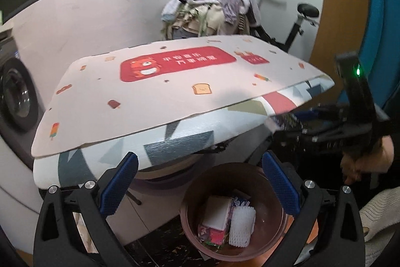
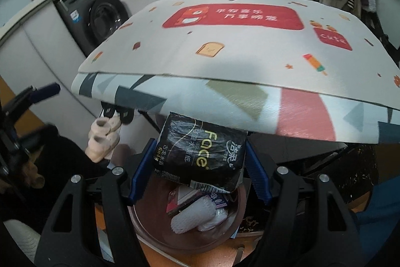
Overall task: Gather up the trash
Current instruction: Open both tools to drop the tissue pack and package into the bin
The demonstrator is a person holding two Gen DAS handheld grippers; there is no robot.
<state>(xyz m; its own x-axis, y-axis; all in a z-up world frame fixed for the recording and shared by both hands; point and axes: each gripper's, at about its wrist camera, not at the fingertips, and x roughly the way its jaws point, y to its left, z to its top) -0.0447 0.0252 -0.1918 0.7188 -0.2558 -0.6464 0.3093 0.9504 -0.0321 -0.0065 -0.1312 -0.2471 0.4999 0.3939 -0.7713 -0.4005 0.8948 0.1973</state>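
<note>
My right gripper (image 2: 200,145) is shut on a black tissue pack (image 2: 200,149) printed "Face", and holds it just above a brown round bin (image 2: 150,224). A white foam net (image 2: 192,217) and a pink wrapper (image 2: 175,199) lie in the bin. In the left wrist view the same bin (image 1: 225,179) sits below my left gripper (image 1: 200,157), which is open with nothing between its blue pads (image 1: 120,187). The foam net (image 1: 242,227) and a white card (image 1: 217,212) show inside. The right gripper (image 1: 312,116) is blurred at the right of that view.
A folding table under a cream printed mat (image 1: 162,86) overhangs the bin. Pink slippers (image 2: 105,139) lie on the floor beneath it. A washing machine (image 2: 100,19) stands to the left, and a clothes pile (image 1: 212,6) and an exercise bike (image 1: 300,16) stand behind.
</note>
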